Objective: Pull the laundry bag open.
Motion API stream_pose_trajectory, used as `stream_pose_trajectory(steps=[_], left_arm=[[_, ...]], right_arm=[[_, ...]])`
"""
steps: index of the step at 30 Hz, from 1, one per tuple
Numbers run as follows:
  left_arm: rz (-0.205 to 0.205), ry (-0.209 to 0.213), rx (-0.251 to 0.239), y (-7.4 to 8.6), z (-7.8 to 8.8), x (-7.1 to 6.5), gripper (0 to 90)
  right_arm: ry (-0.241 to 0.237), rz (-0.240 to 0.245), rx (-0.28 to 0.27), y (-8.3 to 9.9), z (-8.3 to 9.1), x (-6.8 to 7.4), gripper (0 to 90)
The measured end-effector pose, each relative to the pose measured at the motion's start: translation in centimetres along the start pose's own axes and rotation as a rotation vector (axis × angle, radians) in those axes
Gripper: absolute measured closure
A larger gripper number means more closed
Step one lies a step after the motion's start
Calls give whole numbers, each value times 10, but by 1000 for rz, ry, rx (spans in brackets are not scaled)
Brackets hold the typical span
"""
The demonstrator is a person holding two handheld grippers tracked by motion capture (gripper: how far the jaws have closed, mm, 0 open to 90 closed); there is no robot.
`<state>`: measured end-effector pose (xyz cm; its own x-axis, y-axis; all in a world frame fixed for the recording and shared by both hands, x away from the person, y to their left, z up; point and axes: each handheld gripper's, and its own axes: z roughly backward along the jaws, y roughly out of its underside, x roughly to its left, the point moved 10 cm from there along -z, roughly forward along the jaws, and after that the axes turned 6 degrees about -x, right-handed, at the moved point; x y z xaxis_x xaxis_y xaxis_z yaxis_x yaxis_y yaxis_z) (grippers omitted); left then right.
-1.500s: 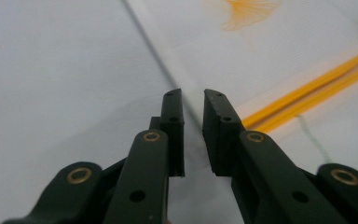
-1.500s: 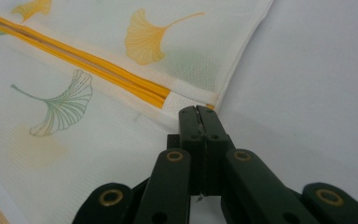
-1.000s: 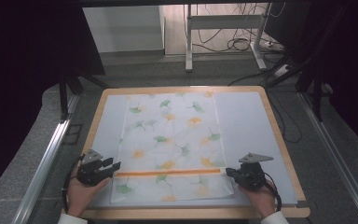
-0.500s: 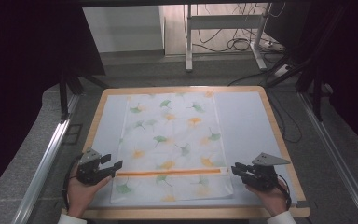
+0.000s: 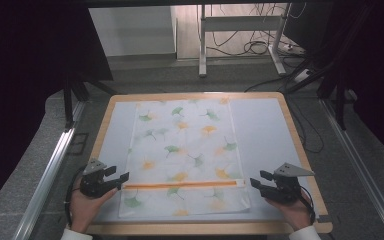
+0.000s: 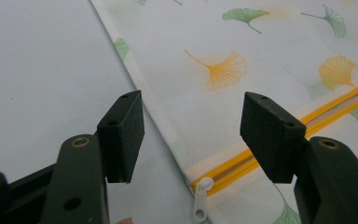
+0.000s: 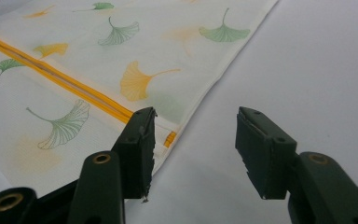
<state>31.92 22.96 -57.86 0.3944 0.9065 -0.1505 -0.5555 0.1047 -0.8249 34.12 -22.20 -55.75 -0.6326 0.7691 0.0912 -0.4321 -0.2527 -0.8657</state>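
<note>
A white cloth bag (image 5: 185,145) printed with green and orange ginkgo leaves lies flat on the pale mat. An orange zip (image 5: 180,185) runs across its near part. My left gripper (image 5: 120,175) stands open at the zip's left end. In the left gripper view the jaws (image 6: 191,133) straddle the bag's edge without touching it, and the white zip pull (image 6: 200,203) lies between them. My right gripper (image 5: 256,178) is open just off the bag's right edge. In its own view (image 7: 196,140) the zip's end (image 7: 170,138) sits beside the left finger. Both grippers' jaws have just been opening.
The wood-rimmed table (image 5: 300,150) has bare mat left and right of the bag. Metal rails (image 5: 50,170) run along both sides. Desk legs and cables (image 5: 250,47) lie on the floor beyond the far edge.
The right gripper has let go of the zip's right end, opened and drawn back to the right off the bag. The left gripper's jaws have spread wider in place.
</note>
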Motion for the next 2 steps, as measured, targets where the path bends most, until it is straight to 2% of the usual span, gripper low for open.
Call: stream_pose_trajectory(steps=[2], left_arm=[[2, -2, 8, 1, -1, -1, 389]], right_arm=[[4, -3, 8, 1, 0, -1, 438]])
